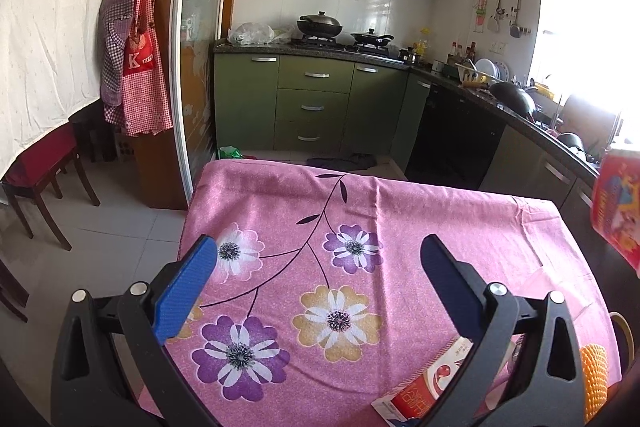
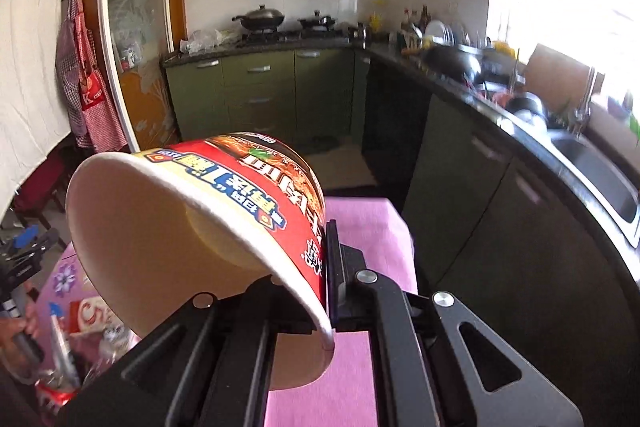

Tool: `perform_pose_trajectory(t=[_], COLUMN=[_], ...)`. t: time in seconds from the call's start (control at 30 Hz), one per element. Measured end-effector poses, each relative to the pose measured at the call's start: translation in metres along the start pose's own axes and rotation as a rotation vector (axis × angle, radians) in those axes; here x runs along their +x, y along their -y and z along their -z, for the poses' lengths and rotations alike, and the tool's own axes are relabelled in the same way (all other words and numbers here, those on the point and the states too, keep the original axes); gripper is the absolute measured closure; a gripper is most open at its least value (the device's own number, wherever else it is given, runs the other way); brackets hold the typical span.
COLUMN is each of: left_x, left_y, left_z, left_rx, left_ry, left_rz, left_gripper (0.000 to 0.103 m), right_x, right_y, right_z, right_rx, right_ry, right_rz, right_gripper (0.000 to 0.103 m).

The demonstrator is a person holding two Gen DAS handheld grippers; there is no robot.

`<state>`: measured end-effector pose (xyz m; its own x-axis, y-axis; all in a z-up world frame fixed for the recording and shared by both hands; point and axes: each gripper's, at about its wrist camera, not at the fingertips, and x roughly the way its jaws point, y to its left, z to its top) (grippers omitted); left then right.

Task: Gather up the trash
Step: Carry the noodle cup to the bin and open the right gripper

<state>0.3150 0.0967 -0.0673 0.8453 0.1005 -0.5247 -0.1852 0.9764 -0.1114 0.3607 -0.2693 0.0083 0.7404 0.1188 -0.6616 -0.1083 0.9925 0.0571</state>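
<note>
Between your right gripper's (image 2: 326, 279) fingers sits the wall of an instant noodle cup (image 2: 224, 211), pinched at its rim: one finger lies inside the cup, the other presses on the printed outside. The jaws are clenched on that thin wall. The cup is held up off the pink tablecloth (image 2: 372, 227), tilted on its side. Its long axis runs from the open mouth, which faces left and back toward your camera, to the narrower base, which points away toward the kitchen cabinets. You see a plain cream interior, a thick white rolled rim, and a red and black printed label with large characters reading upside down.

Your left-wrist view shows what the right one does not: the left gripper (image 1: 318, 255) hovers over the flowered cloth with its blue-padded fingers (image 1: 188, 287) spread wide and nothing between them. Below its right finger, at the near edge of the table, lies a red and white carton (image 1: 424, 391), with an orange knobbly object (image 1: 596, 379) just beside that finger's outer side. At the far right edge of this view you catch only a slice of the red cup, raised above the table's corner.

The right-wrist view alone shows, low on the left beneath the cup, a cluster of other litter (image 2: 80, 339) on the cloth, too blurred to name, along with the left gripper and the hand (image 2: 18, 331) holding it.
</note>
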Motion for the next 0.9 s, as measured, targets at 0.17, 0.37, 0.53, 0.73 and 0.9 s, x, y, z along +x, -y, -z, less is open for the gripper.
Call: perform_pose_trajectory(t=[0.17, 0.37, 0.53, 0.73, 0.9], left_x=[-0.003, -0.004, -0.005, -0.005, -0.005], left_y=[0.000, 0.000, -0.001, 0.001, 0.007], left_z=[0.000, 0.001, 0.000, 0.000, 0.001], left_rx=[-0.003, -0.002, -0.003, 0.006, 0.024], left_ry=[0.010, 0.014, 0.020, 0.013, 0.007], left_rz=[0.005, 0.003, 0.009, 0.017, 0.031], left_gripper=[0.006, 0.006, 0.006, 0.006, 0.006], right_x=[-0.057, -0.070, -0.040, -0.003, 0.015], right_y=[0.079, 0.173, 0.235, 0.266, 0.281], right_z=[0.038, 0.105, 0.167, 0.217, 0.242], right_rx=[0.133, 0.321, 0.444, 0.495, 0.505], right_ry=[-0.191, -0.430, -0.594, -0.753, -0.822], right_rz=[0.081, 0.162, 0.187, 0.200, 0.206], right_gripper=[0.099, 0.099, 0.098, 0.098, 0.095])
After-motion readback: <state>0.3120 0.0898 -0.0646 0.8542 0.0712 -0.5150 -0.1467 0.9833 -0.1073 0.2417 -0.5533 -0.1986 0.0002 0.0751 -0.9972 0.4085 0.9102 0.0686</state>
